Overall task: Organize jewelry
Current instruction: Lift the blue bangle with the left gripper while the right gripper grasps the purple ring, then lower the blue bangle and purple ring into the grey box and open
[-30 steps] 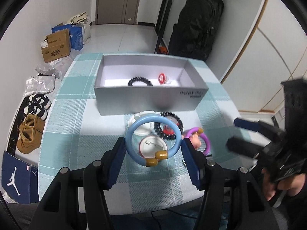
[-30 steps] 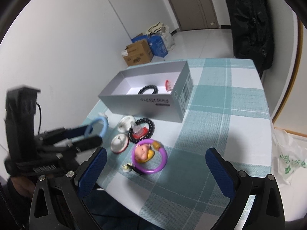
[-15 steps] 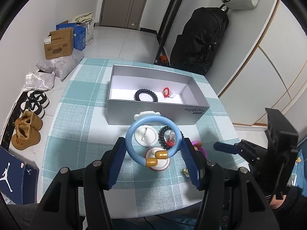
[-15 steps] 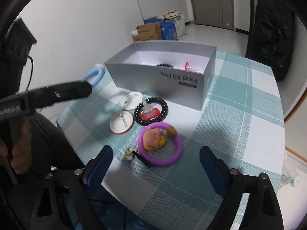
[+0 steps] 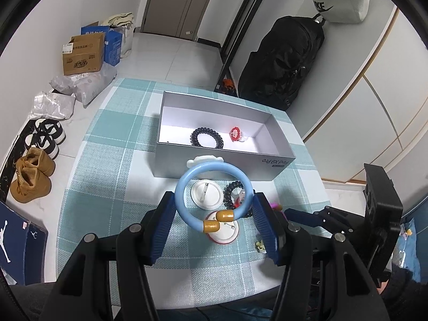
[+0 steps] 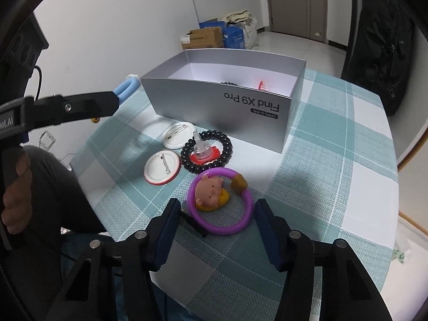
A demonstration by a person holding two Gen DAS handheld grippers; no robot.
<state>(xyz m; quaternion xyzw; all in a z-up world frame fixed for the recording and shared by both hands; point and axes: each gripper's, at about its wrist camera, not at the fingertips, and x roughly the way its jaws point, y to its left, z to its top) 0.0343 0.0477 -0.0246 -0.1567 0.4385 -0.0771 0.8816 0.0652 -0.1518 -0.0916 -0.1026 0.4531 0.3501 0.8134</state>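
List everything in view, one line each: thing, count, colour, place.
box: 1, silver-grey, far side of table
table: 1, teal and white check cloth
coil bracelet: 1, black, in the box
red ornament: 1, red, in the box
blue ring: 1, light blue with mustard ends, held in left tongs
purple ring: 1, purple with doll head, on table between right tongs' fingers
bead bracelet: 1, black, around a red and clear piece
pin badges: 2, white backs, beside the bead bracelet
left tongs: closed on the blue ring
right tongs: closing around the purple ring
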